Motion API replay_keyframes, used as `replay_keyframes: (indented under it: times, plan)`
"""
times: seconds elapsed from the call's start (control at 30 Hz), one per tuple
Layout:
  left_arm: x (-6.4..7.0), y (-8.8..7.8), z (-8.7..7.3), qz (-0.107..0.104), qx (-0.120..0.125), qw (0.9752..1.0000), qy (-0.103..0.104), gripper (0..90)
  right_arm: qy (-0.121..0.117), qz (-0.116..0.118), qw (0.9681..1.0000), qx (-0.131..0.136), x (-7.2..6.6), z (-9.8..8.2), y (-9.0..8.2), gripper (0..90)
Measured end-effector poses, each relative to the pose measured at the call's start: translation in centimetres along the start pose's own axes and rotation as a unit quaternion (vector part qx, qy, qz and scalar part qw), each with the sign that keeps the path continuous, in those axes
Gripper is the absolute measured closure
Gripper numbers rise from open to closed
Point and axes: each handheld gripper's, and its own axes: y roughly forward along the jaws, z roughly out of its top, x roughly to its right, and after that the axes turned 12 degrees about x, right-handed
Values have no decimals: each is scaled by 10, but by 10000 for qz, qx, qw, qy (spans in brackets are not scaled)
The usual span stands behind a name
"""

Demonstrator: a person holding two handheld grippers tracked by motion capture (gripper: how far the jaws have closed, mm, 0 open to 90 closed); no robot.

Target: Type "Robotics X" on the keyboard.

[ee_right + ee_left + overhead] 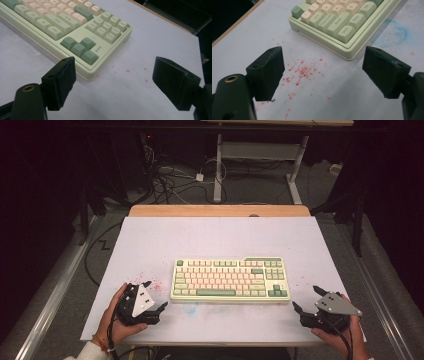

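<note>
With both jaws spread wide and empty, I keep the keyboard (pixel 230 280) between my left tool (pixel 153 296) and right tool (pixel 306 299), which I judge should close in level on its ends.

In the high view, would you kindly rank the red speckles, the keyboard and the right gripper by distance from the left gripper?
1. Red speckles, just beyond the left gripper.
2. Keyboard, mid-table.
3. Right gripper, at the far side.
</note>
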Motion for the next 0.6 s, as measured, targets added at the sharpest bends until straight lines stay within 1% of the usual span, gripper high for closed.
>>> replay_keyframes:
  times: [0.03, 0.1, 0.13, 0.27, 0.3, 0.37, 0.43, 0.5, 0.6]
  plan:
    - [0, 1, 0, -11, -20, 10000, 0, 167, 19, 2, 10000, -17, 0, -2, 0, 193]
    - [0, 1, -1, -14, -45, 10000, 2, 167, -29, 3, 10000, -53, 0, -4, 1, 193]
    - [0, 1, -1, -14, -48, 10000, 1, 167, -49, -38, 10000, -49, -1, -4, 1, 193]
    - [1, 1, -1, -26, -50, 10000, -11, 167, -53, -25, 10000, 30, -1, -2, 0, 193]
    - [1, 1, -1, -31, -36, 10000, -21, 167, -29, -31, 10000, 24, -2, -2, 0, 193]
    - [2, 1, 0, -10, -23, 10000, -7, 167, -54, 2, 10000, 40, -3, -1, 0, 193]
    - [2, 1, 0, -51, 21, 10000, -38, 167, -86, 3, 10000, 43, -4, 0, 0, 192]
    - [2, 1, -1, -56, -9, 10000, 18, 167, -86, -10, 9999, 88, -6, 2, -2, 192]
    - [2, 1, -1, -91, 17, 10000, -4, 167, -90, -22, 9999, 110, -7, 4, -4, 189]
